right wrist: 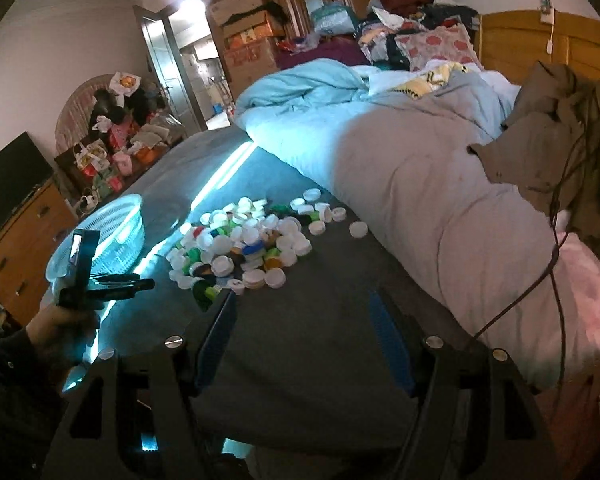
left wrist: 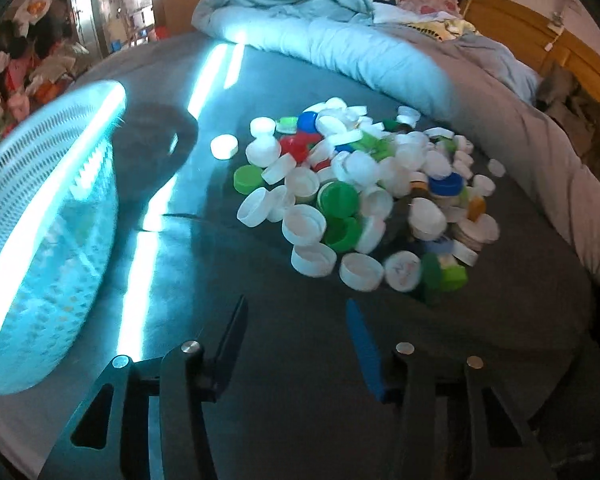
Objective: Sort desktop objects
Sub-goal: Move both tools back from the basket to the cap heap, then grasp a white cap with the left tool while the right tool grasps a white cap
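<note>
Cut-off basket, buried caps, blurred edges

In the left wrist view the basket [left wrist: 40,216] runs off the left edge and glare washes out its rim; whether anything lies inside cannot be told. The caps [left wrist: 360,184] are heaped, so the lower ones are hidden and the markings on one near cap [left wrist: 403,270] are too blurred to read. In the right wrist view the caps [right wrist: 244,244] are too small to count, the left gripper [right wrist: 140,282] is dark and its jaws' gap cannot be judged there, the hand [right wrist: 60,328] holding it is half in shadow, and the sleeve [right wrist: 4,392] runs off the frame.
</note>
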Tool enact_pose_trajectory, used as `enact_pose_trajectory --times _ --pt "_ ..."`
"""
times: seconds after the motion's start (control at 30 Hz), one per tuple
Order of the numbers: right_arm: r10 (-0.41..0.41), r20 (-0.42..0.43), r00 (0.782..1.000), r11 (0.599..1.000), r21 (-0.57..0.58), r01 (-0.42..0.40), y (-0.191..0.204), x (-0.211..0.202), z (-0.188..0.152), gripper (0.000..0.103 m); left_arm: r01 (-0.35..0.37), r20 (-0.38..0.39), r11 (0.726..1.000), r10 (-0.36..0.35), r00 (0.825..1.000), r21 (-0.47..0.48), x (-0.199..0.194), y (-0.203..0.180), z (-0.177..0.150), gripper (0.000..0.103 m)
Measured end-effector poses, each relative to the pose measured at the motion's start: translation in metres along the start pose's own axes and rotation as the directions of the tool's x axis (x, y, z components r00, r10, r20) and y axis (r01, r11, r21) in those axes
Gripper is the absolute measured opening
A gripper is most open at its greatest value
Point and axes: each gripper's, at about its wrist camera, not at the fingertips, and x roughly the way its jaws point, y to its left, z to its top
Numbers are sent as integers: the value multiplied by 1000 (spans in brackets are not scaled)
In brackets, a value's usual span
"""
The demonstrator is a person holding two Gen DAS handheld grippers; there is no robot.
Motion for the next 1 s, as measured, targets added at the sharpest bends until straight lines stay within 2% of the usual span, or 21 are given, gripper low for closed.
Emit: enact_pose_trajectory --times 0.13,0.33,0.4,0.53,0.73,0.83,0.9,1.0 --pt "6 -25 1000 1000 11 -5 -1 16 1 64 17 -20 1000 -17 1000 12 25 -5 11 55" --pt "24 -78 997 999 23 -22 -1 42 0 64 23 -40 999 -24 999 -23 52 -4 22 52" --pt "29 -86 996 999 26 -27 0 47 1 64 6 -48 1000 -7 999 -17 58 -4 20 34" --pt "39 -92 995 999 9 -38 5 53 3 64 27 -10 999 -28 1000 -27 48 -2 10 34" --pt "90 -105 990 994 -53 -96 18 75 2 63 80 51 996 -77 996 -49 7 -1 4 34" --pt "106 -136 985 990 -80 -118 23 108 -1 61 87 57 994 -83 995 -72 -4 1 1 34" --pt "108 -157 982 988 -97 -124 28 132 -2 54 82 58 993 -78 995 -80 -6 3 1 34" --pt "119 -201 972 981 -130 -147 34 172 -2 50 83 59 992 -77 995 -95 -6 9 2 34"
